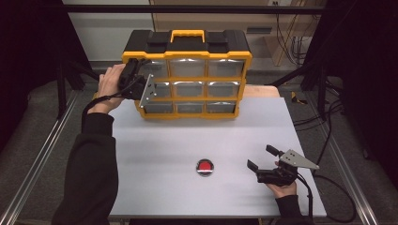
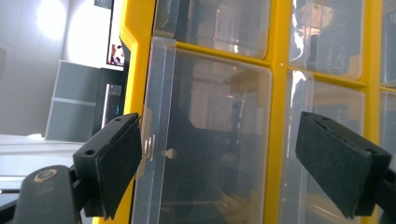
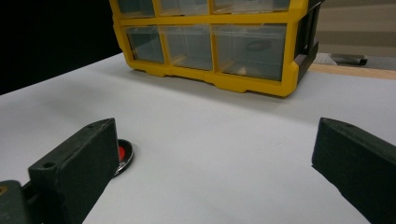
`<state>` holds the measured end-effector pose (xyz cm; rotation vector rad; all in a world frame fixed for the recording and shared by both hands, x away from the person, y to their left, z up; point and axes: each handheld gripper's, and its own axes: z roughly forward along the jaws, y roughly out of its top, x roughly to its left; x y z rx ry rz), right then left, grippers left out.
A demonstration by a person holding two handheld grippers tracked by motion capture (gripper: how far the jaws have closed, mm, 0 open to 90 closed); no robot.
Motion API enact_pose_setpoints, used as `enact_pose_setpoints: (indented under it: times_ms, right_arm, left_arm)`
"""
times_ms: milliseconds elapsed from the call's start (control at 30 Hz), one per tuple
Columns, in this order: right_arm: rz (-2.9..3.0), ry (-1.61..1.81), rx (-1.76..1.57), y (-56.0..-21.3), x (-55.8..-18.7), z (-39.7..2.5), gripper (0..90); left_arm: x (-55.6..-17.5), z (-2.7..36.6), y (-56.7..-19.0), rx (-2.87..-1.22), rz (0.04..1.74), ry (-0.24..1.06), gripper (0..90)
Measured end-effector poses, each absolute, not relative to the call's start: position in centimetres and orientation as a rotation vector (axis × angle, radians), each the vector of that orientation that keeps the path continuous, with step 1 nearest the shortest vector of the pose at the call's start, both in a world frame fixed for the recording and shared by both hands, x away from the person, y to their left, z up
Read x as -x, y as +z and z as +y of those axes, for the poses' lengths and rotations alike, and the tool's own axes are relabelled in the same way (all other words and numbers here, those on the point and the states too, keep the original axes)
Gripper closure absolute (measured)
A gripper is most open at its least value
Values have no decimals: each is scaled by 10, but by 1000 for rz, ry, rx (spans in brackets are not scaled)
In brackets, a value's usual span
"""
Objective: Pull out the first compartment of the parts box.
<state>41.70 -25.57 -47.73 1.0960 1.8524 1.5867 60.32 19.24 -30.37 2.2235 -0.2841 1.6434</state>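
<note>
A yellow and black organizer (image 1: 187, 80) with clear drawers stands at the back of the grey table (image 1: 187, 136). My left gripper (image 1: 140, 65) is up against its left column, open. In the left gripper view its jaws (image 2: 219, 163) straddle a clear drawer (image 2: 215, 116) that stands slightly out from the yellow frame (image 2: 276, 116), with neither pad pressing on it. A small red disc with a metal rim (image 1: 204, 167) lies on the table near the front. My right gripper (image 1: 262, 157) rests to the right of the disc, open and holding nothing. In the right gripper view the disc (image 3: 123, 154) peeks out beside the left jaw.
The organizer (image 3: 252, 86) has a yellow carry handle (image 1: 187, 33) on top. A wooden surface (image 3: 355, 71) borders the table's far right edge. Black cables (image 1: 328, 206) trail off the table on the right. Bare table lies between the organizer and the disc.
</note>
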Motion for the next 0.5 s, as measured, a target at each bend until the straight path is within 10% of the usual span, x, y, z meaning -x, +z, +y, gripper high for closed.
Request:
enact_pose_setpoints:
  times_ms: [500]
  right_arm:
    - [1850,1584,-1095,-477,-417,-256,14]
  left_arm:
    - [-604,197,-305,-2210,-328,1739,230]
